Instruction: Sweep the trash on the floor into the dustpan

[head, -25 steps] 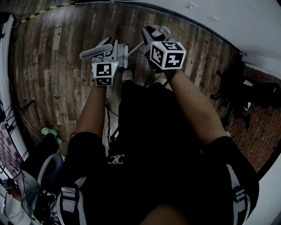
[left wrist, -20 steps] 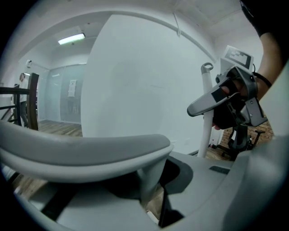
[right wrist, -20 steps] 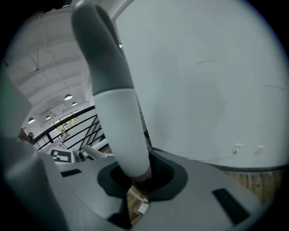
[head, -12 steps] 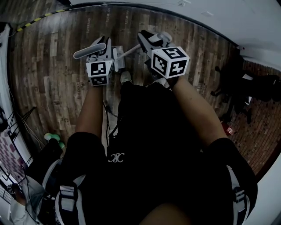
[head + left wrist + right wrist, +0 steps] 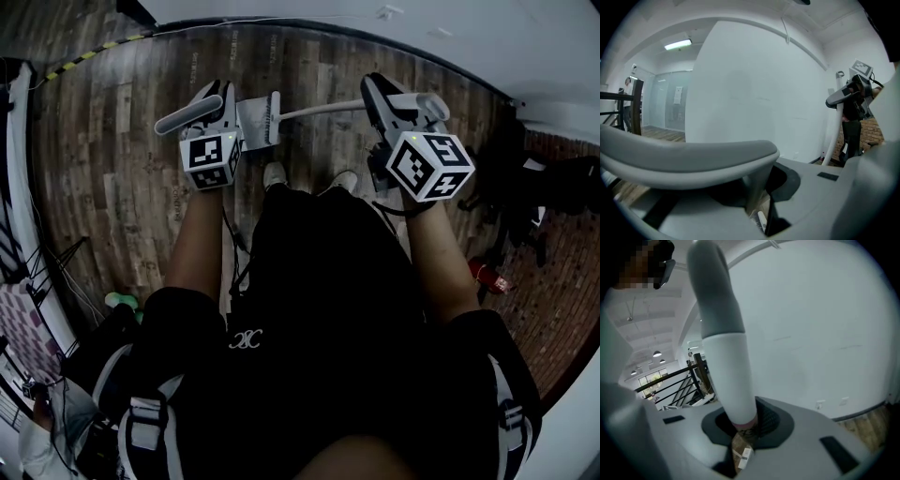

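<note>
Grippers outstretched: grey handle left, broom right

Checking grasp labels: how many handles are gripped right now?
2: grey handle across the left gripper's jaws; white pole between the right gripper's jaws. Nothing else looks held.

Dim, fisheye-warped head view; brighter gripper views, blurred up close.
</note>
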A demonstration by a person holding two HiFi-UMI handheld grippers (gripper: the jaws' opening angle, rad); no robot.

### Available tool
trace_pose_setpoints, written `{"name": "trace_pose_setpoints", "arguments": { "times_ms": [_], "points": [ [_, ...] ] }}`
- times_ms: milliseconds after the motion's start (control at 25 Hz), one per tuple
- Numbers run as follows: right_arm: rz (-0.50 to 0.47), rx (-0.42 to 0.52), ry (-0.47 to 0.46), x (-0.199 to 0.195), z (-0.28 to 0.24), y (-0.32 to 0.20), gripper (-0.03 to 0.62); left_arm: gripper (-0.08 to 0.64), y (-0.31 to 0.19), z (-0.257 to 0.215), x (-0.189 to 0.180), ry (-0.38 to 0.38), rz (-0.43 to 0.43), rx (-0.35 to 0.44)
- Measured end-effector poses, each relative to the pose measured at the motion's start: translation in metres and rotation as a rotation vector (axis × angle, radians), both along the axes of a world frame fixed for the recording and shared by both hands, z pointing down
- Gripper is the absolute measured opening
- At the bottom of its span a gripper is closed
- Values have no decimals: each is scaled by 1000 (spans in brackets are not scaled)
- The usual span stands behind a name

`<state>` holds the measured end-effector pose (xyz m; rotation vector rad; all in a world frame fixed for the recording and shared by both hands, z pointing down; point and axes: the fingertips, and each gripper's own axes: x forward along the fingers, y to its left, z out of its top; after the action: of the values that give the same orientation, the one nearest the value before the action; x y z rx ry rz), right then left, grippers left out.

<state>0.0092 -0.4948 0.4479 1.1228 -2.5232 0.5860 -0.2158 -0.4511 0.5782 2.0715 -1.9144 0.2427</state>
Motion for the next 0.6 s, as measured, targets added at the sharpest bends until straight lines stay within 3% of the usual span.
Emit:
{"name": "trace_pose_setpoints", "arguments": {
  "times_ms": [360, 600],
  "points": [
    [164, 115, 25, 116, -70, -21, 58, 57, -28, -56, 56, -28, 48, 1],
    [240, 140, 57, 190, -78, -31, 58, 57, -49, -112, 114, -51, 76, 10]
  ]
}}
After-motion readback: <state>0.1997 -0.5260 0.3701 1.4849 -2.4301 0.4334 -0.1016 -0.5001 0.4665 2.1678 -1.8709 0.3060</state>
